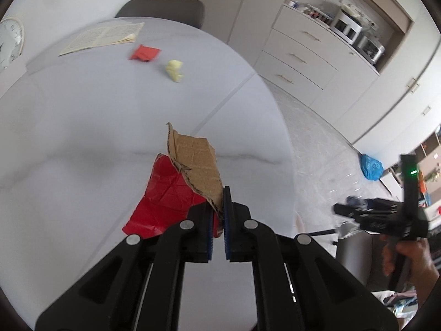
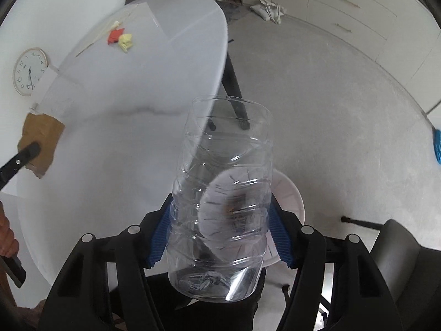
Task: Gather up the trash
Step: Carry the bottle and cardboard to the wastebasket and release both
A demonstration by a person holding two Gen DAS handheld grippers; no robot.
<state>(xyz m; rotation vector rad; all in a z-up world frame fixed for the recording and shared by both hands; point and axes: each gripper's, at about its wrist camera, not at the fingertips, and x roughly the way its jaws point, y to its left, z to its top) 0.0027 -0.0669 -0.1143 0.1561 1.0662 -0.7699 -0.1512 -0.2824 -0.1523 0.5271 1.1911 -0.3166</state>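
My left gripper (image 1: 218,220) is shut on a torn piece of brown cardboard (image 1: 197,165) with a red side (image 1: 168,201), held just above the white round table (image 1: 82,127). The cardboard also shows in the right wrist view (image 2: 41,135). My right gripper (image 2: 220,237) is shut on a clear plastic bottle (image 2: 223,198), held past the table's edge above a white bin (image 2: 289,201) on the floor. A crumpled red scrap (image 1: 144,53) and a crumpled yellow scrap (image 1: 175,70) lie far across the table; both show in the right wrist view, red (image 2: 114,35) and yellow (image 2: 126,41).
An open booklet (image 1: 102,37) lies at the table's far side, with a grey chair (image 1: 162,9) behind it. A wall clock (image 2: 29,71) hangs on the left. A blue bag (image 1: 371,166) lies on the floor. Drawers (image 1: 300,55) line the right wall. A dark chair (image 2: 399,262) stands near right.
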